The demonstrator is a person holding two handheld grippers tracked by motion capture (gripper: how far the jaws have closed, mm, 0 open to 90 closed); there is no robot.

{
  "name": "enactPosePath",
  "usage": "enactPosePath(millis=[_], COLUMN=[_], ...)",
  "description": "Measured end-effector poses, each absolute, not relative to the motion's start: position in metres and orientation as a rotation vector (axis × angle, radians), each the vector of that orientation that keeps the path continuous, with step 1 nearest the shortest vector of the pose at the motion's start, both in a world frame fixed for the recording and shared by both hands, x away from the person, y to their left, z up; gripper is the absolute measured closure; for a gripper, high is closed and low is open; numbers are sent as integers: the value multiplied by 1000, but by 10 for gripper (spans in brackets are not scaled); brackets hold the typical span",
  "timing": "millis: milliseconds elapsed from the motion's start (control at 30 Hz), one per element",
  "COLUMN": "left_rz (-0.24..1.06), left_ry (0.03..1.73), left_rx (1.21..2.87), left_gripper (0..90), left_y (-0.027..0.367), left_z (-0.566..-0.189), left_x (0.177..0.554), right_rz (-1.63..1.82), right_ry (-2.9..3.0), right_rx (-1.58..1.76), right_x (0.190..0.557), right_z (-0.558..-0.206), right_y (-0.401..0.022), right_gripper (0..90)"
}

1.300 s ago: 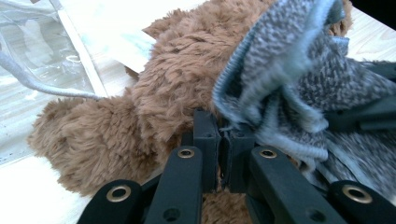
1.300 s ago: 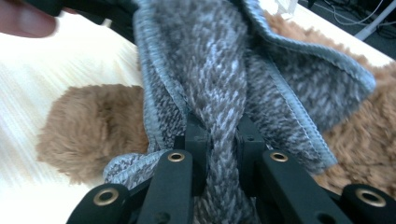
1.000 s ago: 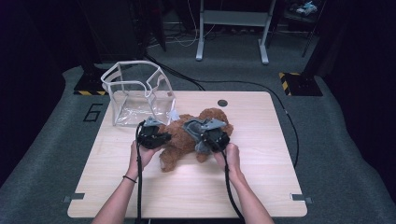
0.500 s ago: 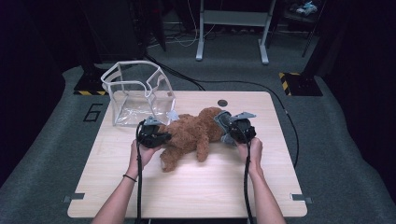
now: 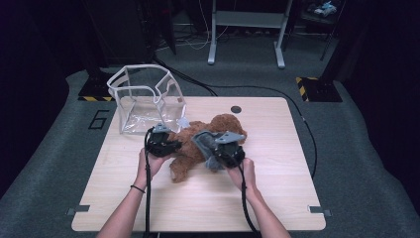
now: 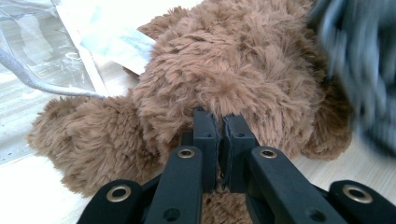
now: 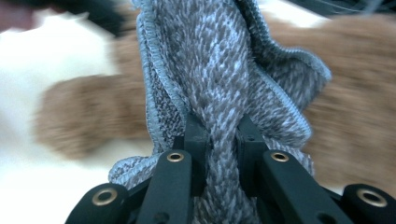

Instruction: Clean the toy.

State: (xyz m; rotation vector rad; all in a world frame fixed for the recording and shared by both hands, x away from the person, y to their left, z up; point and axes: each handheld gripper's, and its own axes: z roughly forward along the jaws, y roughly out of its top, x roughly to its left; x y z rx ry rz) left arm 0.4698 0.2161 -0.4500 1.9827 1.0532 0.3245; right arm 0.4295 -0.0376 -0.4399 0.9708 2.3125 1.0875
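Dark floor and stands ring our pale wooden table [image 5: 277, 198], where the brown plush teddy bear [image 5: 190, 148] lies mid-table, just near of the clear plastic box [image 5: 143, 101] at the far left. Our left gripper [image 5: 171, 145] is pinched almost closed on the bear's fur, and it has stayed put. Our right gripper [image 5: 223, 148] is clamped on the grey knitted garment [image 7: 219, 70], with the cloth bunched between its jaws. Half a second ago that hand was out at the right of the bear; now it is back in over the bear's body, the garment draped against it. We judge the dressing is in progress, with the left hand steadying the toy.
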Motion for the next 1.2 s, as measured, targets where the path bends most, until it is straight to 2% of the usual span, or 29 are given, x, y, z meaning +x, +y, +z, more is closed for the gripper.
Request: enactPosePath(millis=[167,400,667,1200], left_rz=[317,310,276,264], left_ry=[1057,1053,1039,1023], left_rx=[1977,1985,1966,1994], left_gripper=[862,862,862,862], left_y=[217,217,221,221], left_z=[-450,-449,-451,-451], left_x=[471,472,474,476], right_rz=[1082,1029,993,981], right_ry=[2425,2481,2417,2244], right_rx=[836,802,868,1107], right_x=[415,406,417,451], right_z=[-454,-475,-471,-453], right_y=[1,29,5,-74], right_gripper=[791,790,790,790])
